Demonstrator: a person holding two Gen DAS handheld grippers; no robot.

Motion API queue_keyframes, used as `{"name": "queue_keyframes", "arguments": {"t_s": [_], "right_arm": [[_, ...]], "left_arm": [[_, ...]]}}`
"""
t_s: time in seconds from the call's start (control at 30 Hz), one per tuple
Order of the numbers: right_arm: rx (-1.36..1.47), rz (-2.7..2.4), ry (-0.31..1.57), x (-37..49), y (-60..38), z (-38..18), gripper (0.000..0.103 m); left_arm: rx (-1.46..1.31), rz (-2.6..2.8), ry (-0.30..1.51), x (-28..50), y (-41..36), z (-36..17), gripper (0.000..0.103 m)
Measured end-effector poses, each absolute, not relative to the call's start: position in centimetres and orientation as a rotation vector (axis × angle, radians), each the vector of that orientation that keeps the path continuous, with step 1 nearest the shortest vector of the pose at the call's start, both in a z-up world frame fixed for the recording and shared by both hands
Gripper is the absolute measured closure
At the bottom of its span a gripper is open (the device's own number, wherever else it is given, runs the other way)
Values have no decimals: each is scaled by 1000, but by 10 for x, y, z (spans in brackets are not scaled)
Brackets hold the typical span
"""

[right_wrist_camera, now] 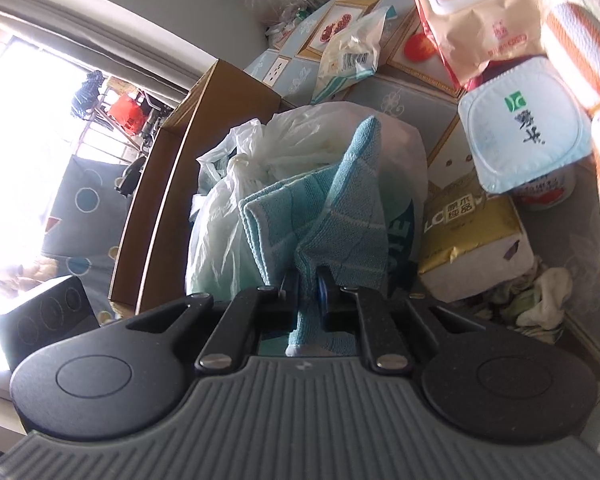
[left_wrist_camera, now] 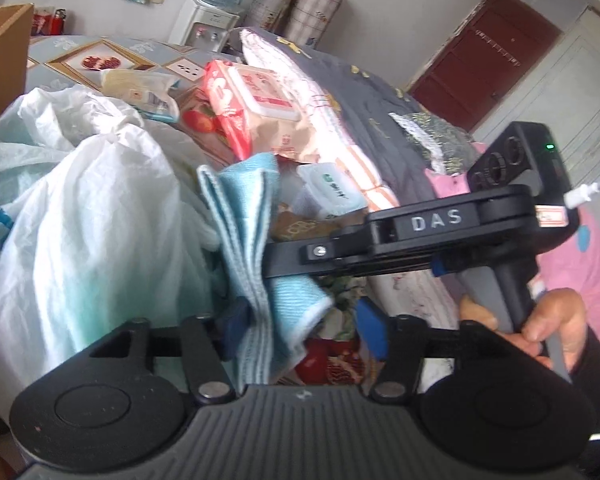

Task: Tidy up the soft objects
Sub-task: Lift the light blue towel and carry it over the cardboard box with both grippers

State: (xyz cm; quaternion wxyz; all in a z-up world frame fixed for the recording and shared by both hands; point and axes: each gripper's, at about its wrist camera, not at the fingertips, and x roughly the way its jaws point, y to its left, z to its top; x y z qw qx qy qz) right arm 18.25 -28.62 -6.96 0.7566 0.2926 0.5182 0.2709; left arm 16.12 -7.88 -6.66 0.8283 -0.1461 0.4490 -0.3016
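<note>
One blue cloth (right_wrist_camera: 332, 216) is the thing in hand, folded into layers and held up in the air in front of the white plastic bag (right_wrist_camera: 236, 216); my right hand-held gripper (right_wrist_camera: 308, 284) is clamped on its lower edge, jaws together on the fabric; my left hand-held gripper (left_wrist_camera: 300, 320) stands apart, the cloth hanging between its jaws without being pinched, its left blue pad just beside the fold. I judge this the folding step, mid-regrip; next my left needs a fresh hold on a free corner before the cloth goes anywhere. Around it sit a wet-wipe pack (left_wrist_camera: 252, 96), a foil-lidded tub (right_wrist_camera: 524, 128), a gold tissue pack (right_wrist_camera: 472, 240) and a cardboard box (right_wrist_camera: 172, 184).
</note>
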Motion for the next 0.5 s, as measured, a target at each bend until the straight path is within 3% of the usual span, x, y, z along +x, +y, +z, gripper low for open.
{"name": "queue_keyframes", "arguments": {"t_s": [0.13,0.2,0.23,0.3,0.37,0.5], "right_arm": [[654,584,1141,184,-285,-72,93],[669,586,1145,183,-285,-73,93],[669,584,1145,183,-285,-73,92],[658,575,1136,181,-286,-71,90],[646,562,1123,179,-290,-67,82],[618,559,1110,172,-289,-59,60]], "left_arm": [[-290,-616,964,163,-85,-67,32],[-275,-587,964,165,-88,-68,38],[-260,-566,964,165,-90,-68,42],[-221,-513,963,166,-94,-69,72],[-207,-481,982,169,-93,-74,87],[-253,-491,958,166,-86,-73,89]]}}
